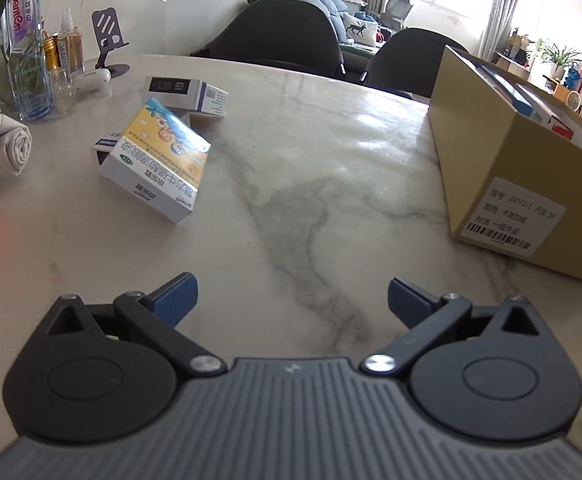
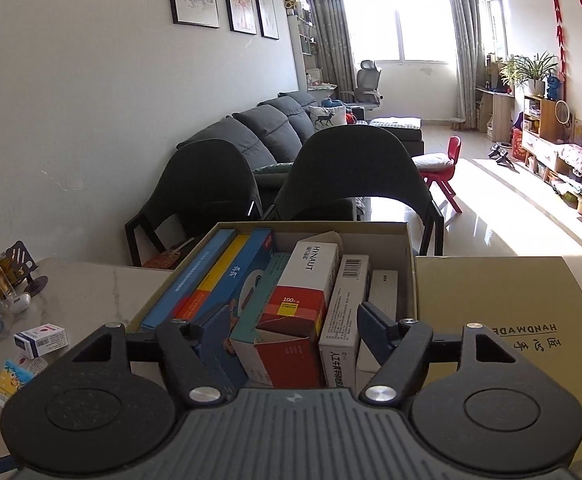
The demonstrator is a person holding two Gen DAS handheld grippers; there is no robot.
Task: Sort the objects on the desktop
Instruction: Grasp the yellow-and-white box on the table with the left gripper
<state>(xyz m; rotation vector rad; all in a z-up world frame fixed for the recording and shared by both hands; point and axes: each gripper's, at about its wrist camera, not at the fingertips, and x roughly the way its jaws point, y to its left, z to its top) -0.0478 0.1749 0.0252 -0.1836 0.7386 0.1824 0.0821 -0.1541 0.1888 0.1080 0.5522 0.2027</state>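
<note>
Plainly, your landmark is the cardboard box [image 2: 407,276]: its lid [image 2: 503,320] lies flat on its right, so its mouth is clear for dropping things in from above. Your right claw [image 2: 293,330] hangs over the box's near end, spread wide and pinching nothing, with the red-and-white carton [image 2: 299,320] and other packets standing on end between its fingers, packed upright so more will fit. Your left claw [image 1: 291,298] is also spread and empty, low over the bare marble tabletop [image 1: 315,184], to the left of the box. Further left of the box, loose packets are yet unsorted: the yellow cartoon carton [image 1: 159,152] leans tilted on a smaller one, and a white packet [image 1: 187,94] lies behind it.
</note>
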